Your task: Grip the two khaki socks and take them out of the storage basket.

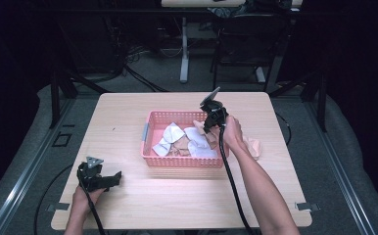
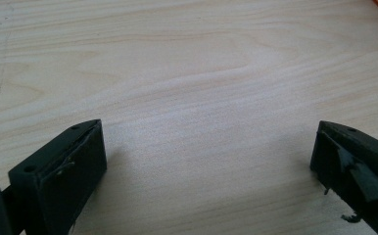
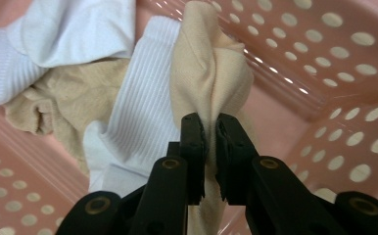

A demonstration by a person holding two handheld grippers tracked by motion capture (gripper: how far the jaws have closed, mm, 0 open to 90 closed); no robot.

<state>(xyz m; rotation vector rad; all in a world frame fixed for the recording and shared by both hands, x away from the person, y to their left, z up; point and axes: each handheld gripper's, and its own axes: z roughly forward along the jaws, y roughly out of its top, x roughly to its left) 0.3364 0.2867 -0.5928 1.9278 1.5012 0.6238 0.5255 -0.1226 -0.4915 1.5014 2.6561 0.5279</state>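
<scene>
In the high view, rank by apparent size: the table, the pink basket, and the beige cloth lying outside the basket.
1. Table, largest by far.
2. Pink basket.
3. Beige cloth beside the basket's right end, smallest; the right hand partly hides it, so its full extent is unsure.

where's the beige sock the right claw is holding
In the right gripper view, the beige sock is pinched in the right claw, over the pink basket's right end beside a white sock.
</scene>
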